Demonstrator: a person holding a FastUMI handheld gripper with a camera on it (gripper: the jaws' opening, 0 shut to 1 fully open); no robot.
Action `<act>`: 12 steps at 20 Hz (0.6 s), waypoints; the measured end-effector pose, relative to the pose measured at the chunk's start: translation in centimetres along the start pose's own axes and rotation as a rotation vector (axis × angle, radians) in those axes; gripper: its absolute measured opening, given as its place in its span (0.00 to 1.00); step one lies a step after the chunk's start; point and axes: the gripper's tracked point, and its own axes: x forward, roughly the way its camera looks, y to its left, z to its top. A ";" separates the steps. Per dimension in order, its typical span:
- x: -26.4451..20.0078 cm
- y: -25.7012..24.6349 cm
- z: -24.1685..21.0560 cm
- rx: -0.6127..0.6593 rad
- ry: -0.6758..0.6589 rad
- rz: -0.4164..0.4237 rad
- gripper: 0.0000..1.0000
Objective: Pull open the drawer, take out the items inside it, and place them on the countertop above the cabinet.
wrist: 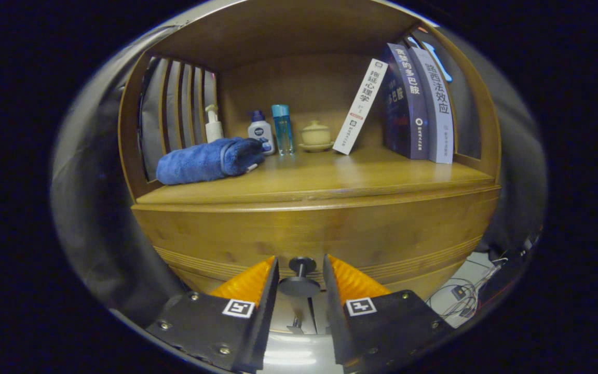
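The gripper (300, 270) sits straight in front of the cabinet's drawer front (320, 234), its two fingers spread to either side of the drawer knob (301, 278). The knob stands between the fingertips, with a sliver of gap visible on each side, so the claw is released and not yet pressing on it. The drawer looks shut, flush with the cabinet face, and whatever lies inside is hidden.

Up at 12 o'clock from the fingers is the countertop (330, 179), where the items must go. A rolled blue towel (205, 161) lies toward 10 o'clock, with a pump bottle (213, 124), a small white bottle (260, 132) and a blue bottle (282, 129) behind it; a lidded cup (315, 135) is near 12, and books (413, 104) lean at 1 o'clock.

Risks, as I judge them: closing on the knob's flared cap instead of its thin stem could let the fingers slide off during the pull. An angled tug might jam the drawer (wooden runners bind easily). Later, the crowded shelf leaves mainly the front-middle for setting things down without knocking a bottle.
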 end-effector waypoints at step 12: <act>0.6 0.2 -1.3 0.044 0.043 -0.042 0.38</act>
